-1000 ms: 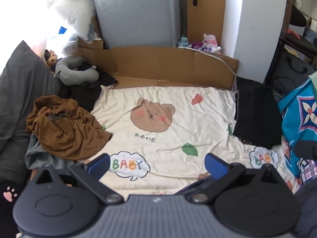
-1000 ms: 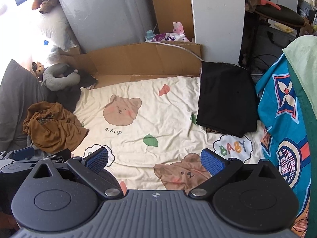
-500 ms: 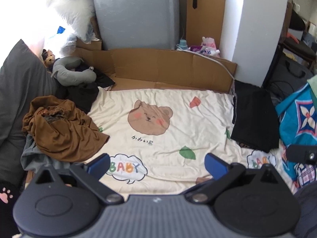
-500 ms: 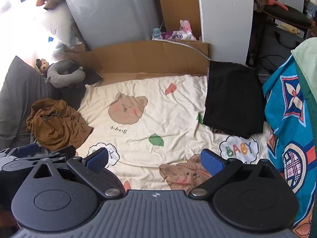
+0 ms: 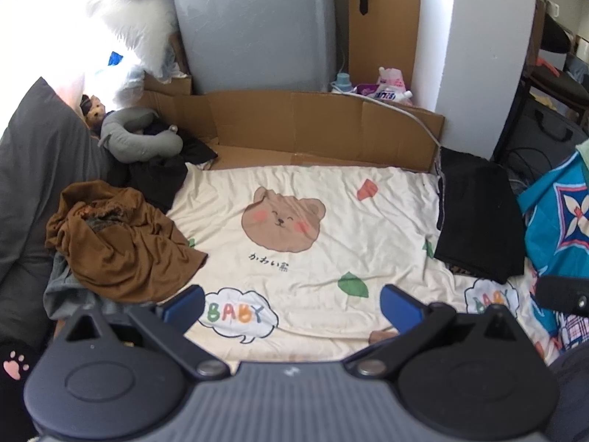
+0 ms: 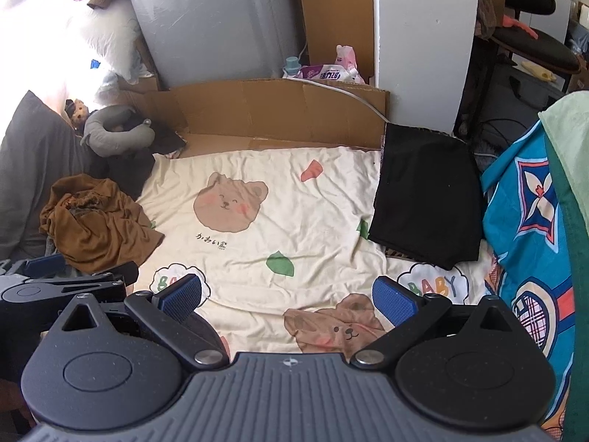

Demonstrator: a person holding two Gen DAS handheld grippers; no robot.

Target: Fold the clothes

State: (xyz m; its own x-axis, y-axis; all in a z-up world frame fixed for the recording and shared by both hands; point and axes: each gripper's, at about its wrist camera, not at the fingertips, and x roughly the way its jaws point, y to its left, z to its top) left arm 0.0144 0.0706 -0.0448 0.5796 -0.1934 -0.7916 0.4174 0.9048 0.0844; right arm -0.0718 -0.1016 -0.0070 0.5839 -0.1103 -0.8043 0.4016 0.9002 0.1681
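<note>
On bear-print sheet point(image 5: 313, 258), 1 crumpled brown garment point(image 5: 117, 243), 1 folded black garment point(image 5: 475, 217), L tongs point(image 5: 292, 304) & R tongs point(image 6: 287, 296) both spread, empty

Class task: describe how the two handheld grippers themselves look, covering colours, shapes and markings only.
Both the left gripper and the right gripper look alike: a ribbed grey body, two round black discs, black linkage arms with silver pivot bolts, and blue textured finger pads. No cables or sleeves show.

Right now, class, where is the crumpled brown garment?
In both views the crumpled brown garment lies at the left edge of the bear-print sheet, below the grey neck pillow.
</note>
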